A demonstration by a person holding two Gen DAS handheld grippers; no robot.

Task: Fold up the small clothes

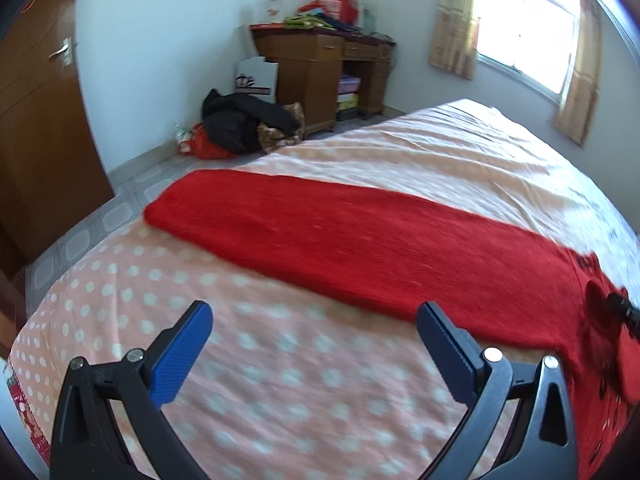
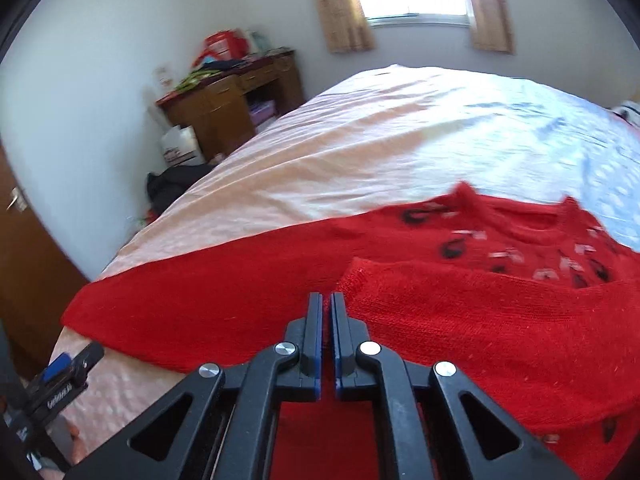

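Left to right:

Your left gripper [image 1: 314, 326] hovers over the pink polka-dot bedsheet [image 1: 248, 380], jaws wide apart, holding nothing. Its right blue pad sits near the closer edge of the red knit sweater [image 1: 340, 240]; contact or a gap, can't tell. The sweater's long plain sleeve [image 1: 224, 204] lies flat, running out toward the left bed edge.

Your right gripper [image 2: 327, 300] is over the sweater body, jaws nearly together, only a thin slit between the pads. No cloth visible in the slit, so I read it as gripping nothing.

Progress, my read: early. The other sleeve [image 2: 460, 308] already lies folded across the patterned front [image 2: 520, 248] — one fold done. Left to do: bring the stretched-out sleeve in over the body, then fold the body itself. The left gripper looks placed for that sleeve; you'd need to move it out toward the cuff before closing.

Containers, all off the bed and blurry:
- white printed box [image 1: 256, 76] on the floor beside the brown wooden desk [image 1: 316, 68]; contents not visible.
- stacked coloured boxes [image 1: 347, 94] in the desk's knee space; contents not visible.
- red bag or box [image 1: 336, 4] on the desk top among clutter; can't tell what's in it.
- dark clothes pile [image 1: 244, 120] lies loose on the floor, not in anything.
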